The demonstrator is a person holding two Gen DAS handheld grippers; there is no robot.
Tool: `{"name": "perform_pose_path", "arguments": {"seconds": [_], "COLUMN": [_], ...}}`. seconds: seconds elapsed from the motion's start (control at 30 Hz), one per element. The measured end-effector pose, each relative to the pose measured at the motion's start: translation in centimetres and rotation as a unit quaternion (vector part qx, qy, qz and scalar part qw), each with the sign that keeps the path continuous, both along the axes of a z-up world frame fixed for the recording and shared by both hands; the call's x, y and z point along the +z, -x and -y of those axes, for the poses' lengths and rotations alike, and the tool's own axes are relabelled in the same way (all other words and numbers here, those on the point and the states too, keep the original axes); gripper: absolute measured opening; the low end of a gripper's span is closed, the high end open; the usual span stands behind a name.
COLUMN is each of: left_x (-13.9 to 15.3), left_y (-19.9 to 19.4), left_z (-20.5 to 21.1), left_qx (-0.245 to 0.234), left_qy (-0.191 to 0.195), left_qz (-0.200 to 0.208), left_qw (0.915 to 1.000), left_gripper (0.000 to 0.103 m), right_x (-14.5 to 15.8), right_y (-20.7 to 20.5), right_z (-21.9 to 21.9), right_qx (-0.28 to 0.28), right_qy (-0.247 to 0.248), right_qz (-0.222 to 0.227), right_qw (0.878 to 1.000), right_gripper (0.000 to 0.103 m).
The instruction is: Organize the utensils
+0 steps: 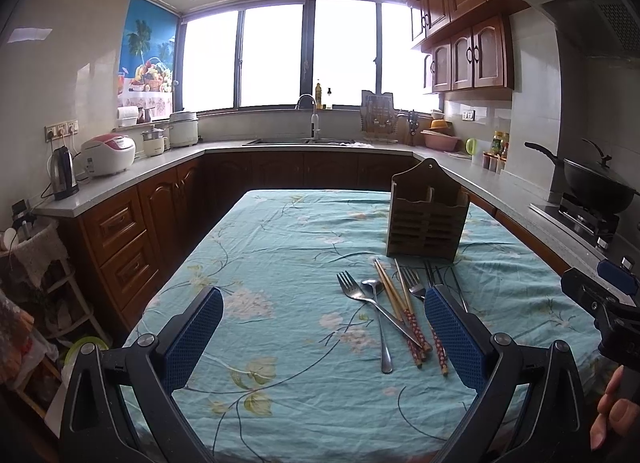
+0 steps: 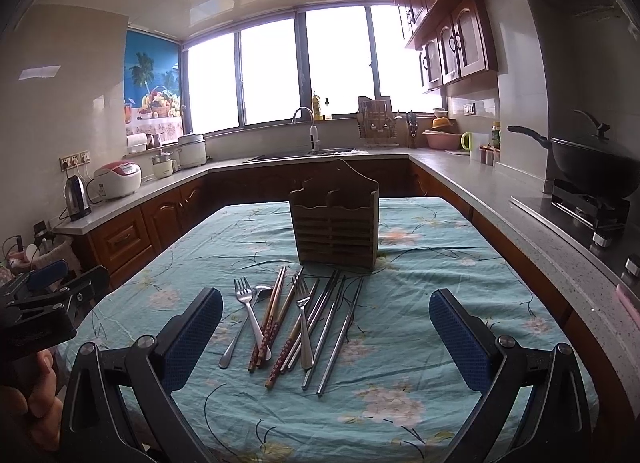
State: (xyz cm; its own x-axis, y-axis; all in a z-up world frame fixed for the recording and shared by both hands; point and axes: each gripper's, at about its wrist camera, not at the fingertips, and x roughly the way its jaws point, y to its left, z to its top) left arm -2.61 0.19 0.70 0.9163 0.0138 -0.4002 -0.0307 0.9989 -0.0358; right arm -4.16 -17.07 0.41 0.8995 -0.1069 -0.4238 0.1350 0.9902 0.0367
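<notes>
A wooden utensil holder (image 1: 426, 219) (image 2: 335, 221) stands upright on the floral blue tablecloth (image 1: 280, 247) (image 2: 420, 303). In front of it lies a loose pile of utensils: two forks (image 2: 247, 305) (image 2: 303, 303), a spoon (image 1: 378, 317) (image 2: 244, 321), wooden chopsticks with patterned ends (image 1: 400, 311) (image 2: 270, 323) and metal chopsticks (image 2: 334, 327). My left gripper (image 1: 324, 337) hovers open over the cloth, left of the pile. Held above the pile's near end, my right gripper (image 2: 326, 339) is open with nothing between its fingers.
Kitchen counters wrap around the table. A kettle (image 1: 63, 173) and rice cooker (image 1: 108, 154) sit at left, a sink (image 1: 304, 139) at the back, a wok (image 2: 592, 161) on the stove at right. A person's hand (image 1: 616, 411) holds the other gripper at the frame edge.
</notes>
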Motion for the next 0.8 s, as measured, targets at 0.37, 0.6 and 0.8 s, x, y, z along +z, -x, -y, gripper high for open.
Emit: {"name": "perform_pose_path", "arguments": {"seconds": [0.37,0.6,0.8], "left_x": [0.01,-0.11,-0.17], "left_y": [-0.26,-0.52,-0.83], "left_z": [-0.16,-0.09,-0.16], "left_qx": [-0.002,-0.003,-0.004], "left_qy": [0.000,0.000,0.001], "left_qz": [-0.003,-0.005,-0.009], "left_qw": [1.0000,1.0000,1.0000], "left_gripper": [0.102,0.102,0.102], "right_x": [0.01,0.18,0.16], "right_y": [-0.06,-0.16,-0.23], "right_z": [-0.25,-0.64,-0.56], "right_qx": [0.001,0.004,0.007], "right_qy": [-0.002,-0.001,-0.004], "right_qz": [0.000,0.000,-0.001], "right_qw": [1.000,1.000,1.000], "right_gripper": [0.103,0.103,0.103]}}
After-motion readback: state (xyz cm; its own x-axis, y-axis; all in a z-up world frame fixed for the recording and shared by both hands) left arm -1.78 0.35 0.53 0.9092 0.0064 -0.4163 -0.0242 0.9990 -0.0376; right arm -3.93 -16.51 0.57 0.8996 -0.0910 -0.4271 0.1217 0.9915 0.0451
